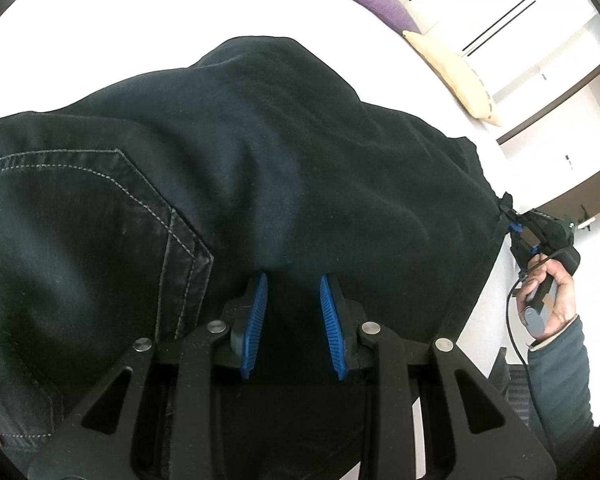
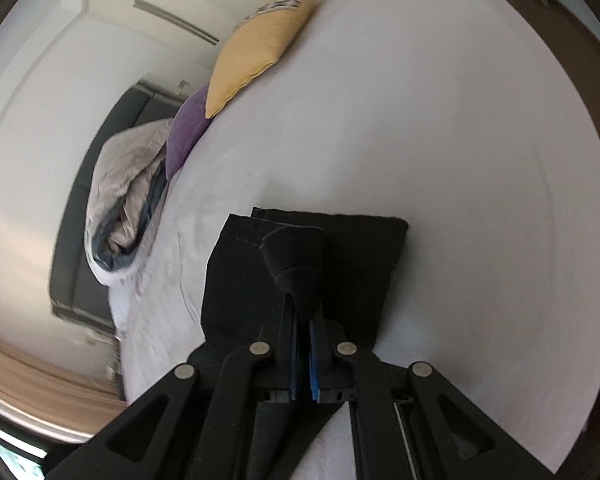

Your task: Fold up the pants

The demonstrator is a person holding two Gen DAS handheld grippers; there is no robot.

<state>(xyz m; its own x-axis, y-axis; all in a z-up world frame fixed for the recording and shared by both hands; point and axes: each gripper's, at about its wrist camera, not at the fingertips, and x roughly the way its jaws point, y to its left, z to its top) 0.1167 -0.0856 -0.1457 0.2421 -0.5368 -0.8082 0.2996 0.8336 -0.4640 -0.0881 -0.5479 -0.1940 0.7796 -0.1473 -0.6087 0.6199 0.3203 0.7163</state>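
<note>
The black pants [image 1: 260,152] hang spread between both grippers above the white bed [image 1: 140,20], a stitched back pocket [image 1: 80,208] showing at the left. My left gripper [image 1: 292,276] has its blue pads [image 1: 256,320] a little apart, closed on a thick fold of the fabric that covers the fingertips. At the right edge of that view, a hand [image 1: 548,292] holds my right gripper [image 1: 512,228], which pinches the far corner. In the right wrist view my right gripper [image 2: 303,312] is shut on a bunch of black cloth [image 2: 296,260]. Below it, part of the pants [image 2: 340,240] lies flat on the bed [image 2: 460,160].
A yellow pillow [image 2: 264,40], a purple pillow [image 2: 188,132] and a rumpled grey blanket [image 2: 124,196] line the bed's edge by a dark headboard [image 2: 84,200]. From the left wrist, the yellow pillow [image 1: 456,76] and purple pillow [image 1: 380,4] lie at the far right.
</note>
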